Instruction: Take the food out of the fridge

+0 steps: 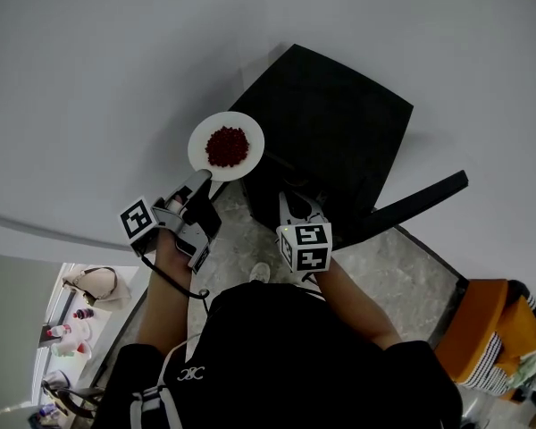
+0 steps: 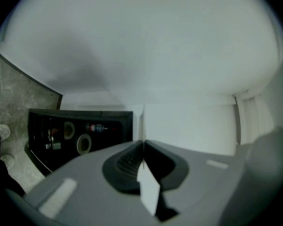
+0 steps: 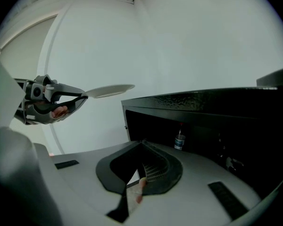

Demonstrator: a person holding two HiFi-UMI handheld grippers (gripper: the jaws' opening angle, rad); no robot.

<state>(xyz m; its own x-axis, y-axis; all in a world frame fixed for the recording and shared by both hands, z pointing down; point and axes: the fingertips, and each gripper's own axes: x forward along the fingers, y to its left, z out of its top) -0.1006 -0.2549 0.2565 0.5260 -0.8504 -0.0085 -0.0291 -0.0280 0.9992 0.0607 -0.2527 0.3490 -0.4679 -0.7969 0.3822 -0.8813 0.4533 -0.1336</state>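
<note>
A white plate [image 1: 199, 147] with a heap of red food [image 1: 227, 146] hangs in the air in front of the small black fridge [image 1: 339, 123], left of its opening. My left gripper [image 1: 201, 179] is shut on the plate's near rim. In the left gripper view the plate [image 2: 149, 188] shows edge-on between the closed jaws. The right gripper view shows the plate [image 3: 108, 90] level, clamped by the left gripper [image 3: 82, 96]. My right gripper [image 1: 290, 199] is shut and empty, just before the fridge's open front [image 3: 198, 126].
The fridge door [image 1: 420, 199] stands open to the right. Inside the fridge are a small bottle [image 3: 179, 140] and round items [image 2: 84, 144]. White walls rise behind the fridge. The floor [image 1: 402, 266] is marble. An orange seat [image 1: 487, 329] is at the lower right.
</note>
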